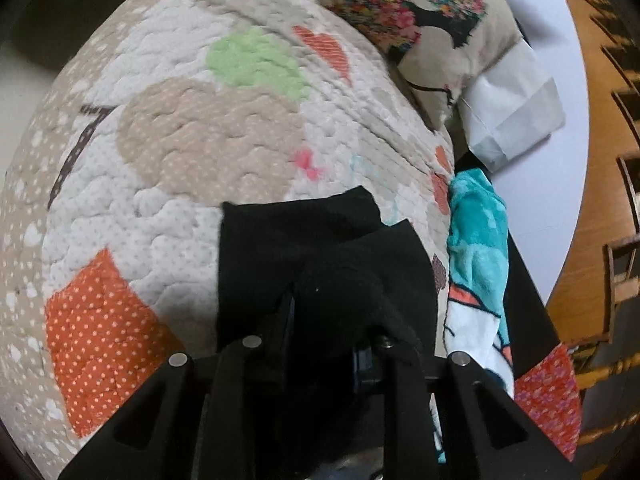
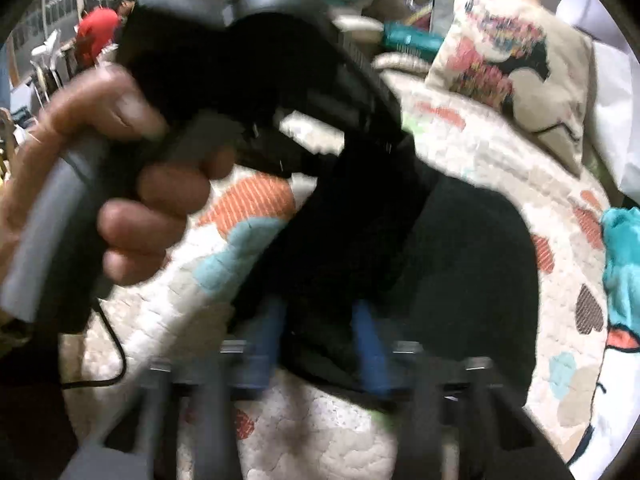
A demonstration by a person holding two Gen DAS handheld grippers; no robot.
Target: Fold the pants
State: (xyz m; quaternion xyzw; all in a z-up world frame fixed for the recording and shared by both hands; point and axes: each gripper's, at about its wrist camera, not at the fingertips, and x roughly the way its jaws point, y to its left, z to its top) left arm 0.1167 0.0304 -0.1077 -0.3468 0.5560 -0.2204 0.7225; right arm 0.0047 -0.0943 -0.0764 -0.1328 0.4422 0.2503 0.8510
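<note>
Left wrist view: left gripper point(image 1: 332, 320), jaws clamped on the black pants point(image 1: 316, 240) lying on the quilted bed point(image 1: 192, 132); keeping the cloth taut would give a straight fold. Right wrist view: right gripper point(image 2: 320, 332), jaws together on the pants point(image 2: 460, 272); no containers visible.

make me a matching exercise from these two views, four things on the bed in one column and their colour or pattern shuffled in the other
Things:
1. pants
2. quilt
3. pillow
4. blanket at the quilt's right edge

Colour or pattern:
A. teal with white
B. plain black
C. beige with a multicoloured floral print
D. white and beige patches with orange dotted hearts

Pairs: 1-B, 2-D, 3-C, 4-A
</note>
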